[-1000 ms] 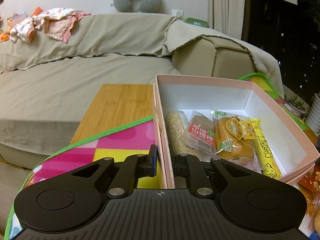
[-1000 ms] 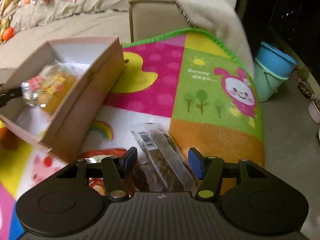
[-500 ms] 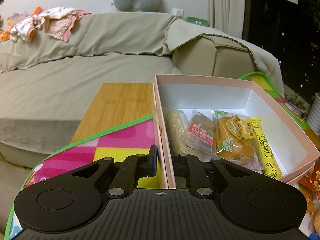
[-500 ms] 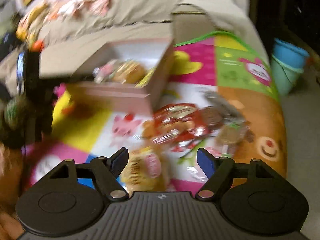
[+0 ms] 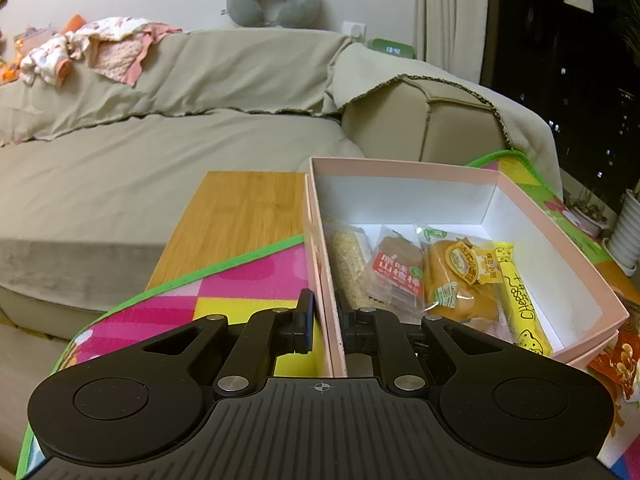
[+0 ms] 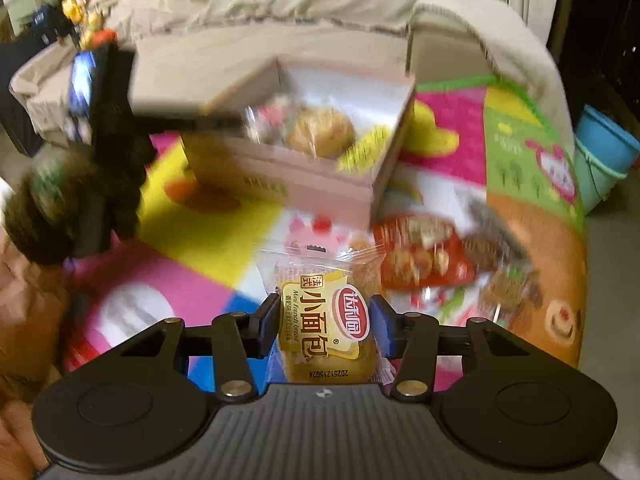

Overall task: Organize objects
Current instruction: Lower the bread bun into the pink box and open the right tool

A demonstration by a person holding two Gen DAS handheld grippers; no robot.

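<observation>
While the left tongs pinch the near wall of the pink box, the right tongs have just been closing and now squeeze a wrapped little bread. The box sits on the colourful mat, snacks inside.

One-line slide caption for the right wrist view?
Right tool shut on a packaged mini bread, with the pink box ahead.
</observation>
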